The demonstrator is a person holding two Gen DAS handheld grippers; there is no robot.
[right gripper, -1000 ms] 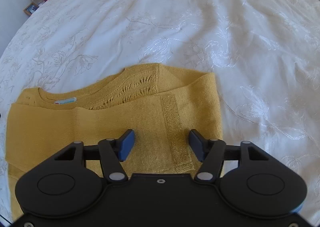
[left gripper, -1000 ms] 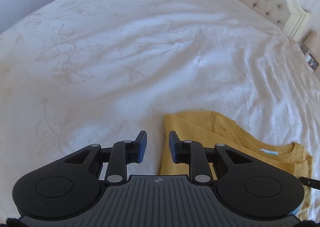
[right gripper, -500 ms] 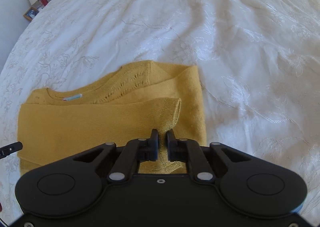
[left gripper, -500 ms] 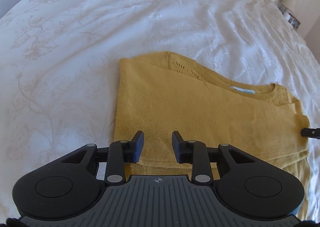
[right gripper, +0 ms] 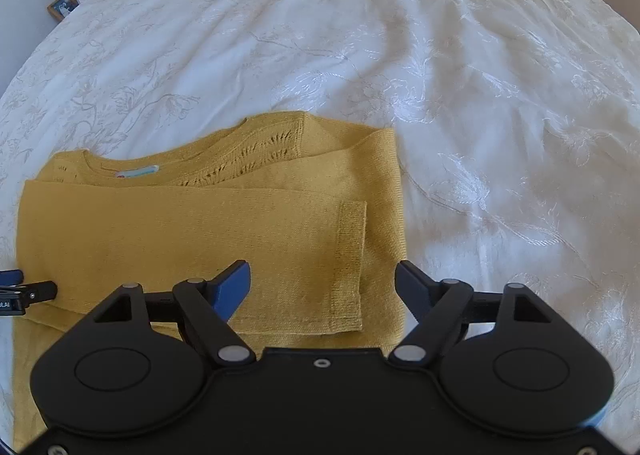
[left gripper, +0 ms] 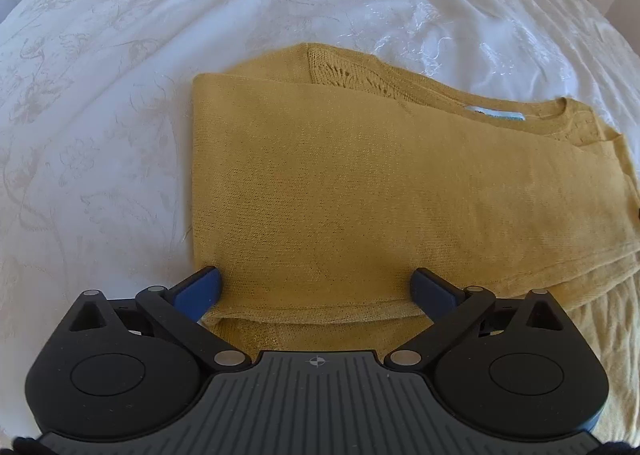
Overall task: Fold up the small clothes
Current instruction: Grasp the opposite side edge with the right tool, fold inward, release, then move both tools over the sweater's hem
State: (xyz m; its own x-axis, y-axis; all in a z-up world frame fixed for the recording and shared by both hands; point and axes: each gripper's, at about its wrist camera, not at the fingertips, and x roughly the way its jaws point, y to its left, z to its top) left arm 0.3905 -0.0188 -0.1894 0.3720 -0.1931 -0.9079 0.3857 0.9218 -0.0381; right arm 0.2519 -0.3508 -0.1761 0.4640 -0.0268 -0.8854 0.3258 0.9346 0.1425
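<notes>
Honestly, the fold could come undone if either tool snags the loose knit: the yellow sweater lies flat on the white bed, sleeve cuff laid across its front. Both sets of jaws are opening and grip nothing. The left gripper straddles the near hem edge; the right gripper straddles the cuff end, cloth beneath, not pinched.
</notes>
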